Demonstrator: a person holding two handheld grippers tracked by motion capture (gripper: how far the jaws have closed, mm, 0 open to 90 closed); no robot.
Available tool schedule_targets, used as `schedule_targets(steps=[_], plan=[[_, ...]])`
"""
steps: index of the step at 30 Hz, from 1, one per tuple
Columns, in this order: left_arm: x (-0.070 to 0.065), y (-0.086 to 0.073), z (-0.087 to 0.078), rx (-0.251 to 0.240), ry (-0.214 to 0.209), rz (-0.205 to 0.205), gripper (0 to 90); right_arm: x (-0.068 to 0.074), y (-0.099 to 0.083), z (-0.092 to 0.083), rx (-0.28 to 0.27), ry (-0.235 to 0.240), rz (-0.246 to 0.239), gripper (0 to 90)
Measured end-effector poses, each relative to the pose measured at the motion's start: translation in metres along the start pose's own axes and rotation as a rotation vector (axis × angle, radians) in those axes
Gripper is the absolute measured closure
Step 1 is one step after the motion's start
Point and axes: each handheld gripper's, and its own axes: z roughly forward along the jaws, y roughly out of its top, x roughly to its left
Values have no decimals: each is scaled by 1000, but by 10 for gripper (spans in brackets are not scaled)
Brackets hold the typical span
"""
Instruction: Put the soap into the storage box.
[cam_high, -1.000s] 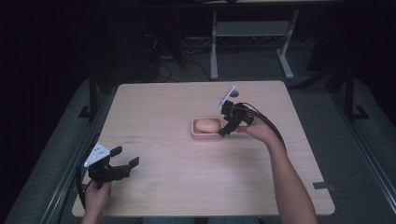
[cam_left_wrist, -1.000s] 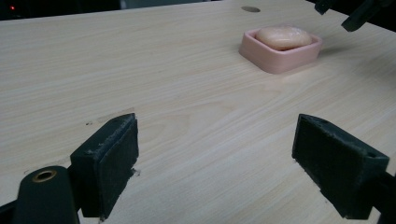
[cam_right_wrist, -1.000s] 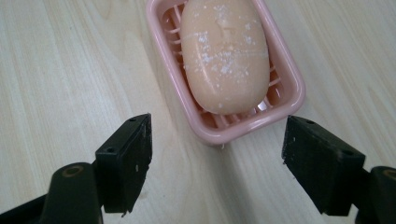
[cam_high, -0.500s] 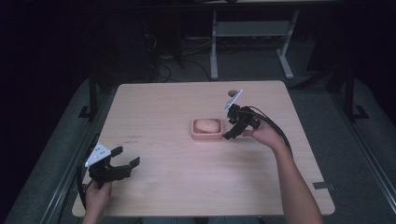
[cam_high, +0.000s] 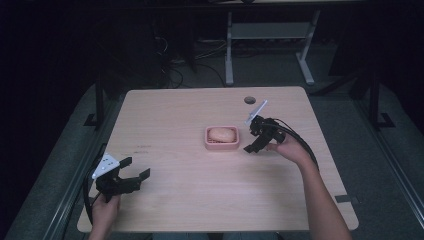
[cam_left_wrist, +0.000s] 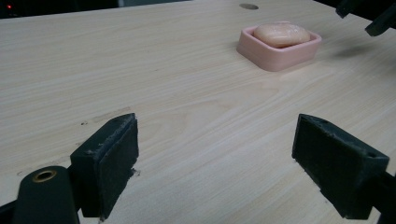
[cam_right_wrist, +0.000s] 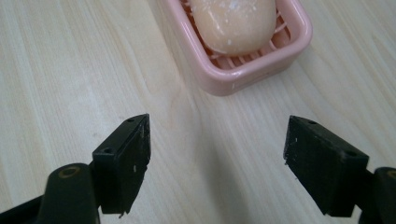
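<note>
The soap bar (cam_high: 223, 133) lies in the pink soap dish (cam_high: 222, 145), which sits a little right of the worktop's (cam_high: 190, 205) middle in the high view. The bar is pale peach with white flecks and rests on the dish's ribbed floor, inside the raised rim.

Your right hand-held gripper (cam_high: 253, 142) is just beside the dish at its 3 o'clock, apart from it. Its jaws have just been opening and now stand released with bare wood between them. In the right gripper view the dish (cam_right_wrist: 261, 65) lies ahead of the right hand-held gripper (cam_right_wrist: 217, 151) at about 12 o'clock, and the soap bar (cam_right_wrist: 233, 23) runs off the top edge.

Your left hand-held gripper (cam_high: 134, 170) is well apart, at about 7 o'clock from the dish near the worktop's front left corner. Its jaws are spread wide over bare wood. From the left gripper view the dish (cam_left_wrist: 280, 53) and soap bar (cam_left_wrist: 281, 34) lie far off at about 1 o'clock of the left hand-held gripper (cam_left_wrist: 215, 158).
</note>
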Motion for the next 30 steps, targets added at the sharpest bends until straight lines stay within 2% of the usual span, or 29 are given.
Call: schedule_targets(steps=[9,20,24,25,26,30], plan=[[0,0,0,1,0,-3,143,1,-13,-3,11,-2,17,227],[0,0,0,-5,2,-4,143,7,-25,-8,-2,-21,10,232],[0,0,0,1,3,4,143,7,-31,-8,11,-8,29,231],[-1,0,1,1,4,4,143,10,-35,-10,-6,-29,21,231],[-1,0,1,1,4,4,143,10,-35,-10,-6,-29,21,231],[-1,0,1,4,2,7,143,10,-46,-10,-1,-14,50,231]])
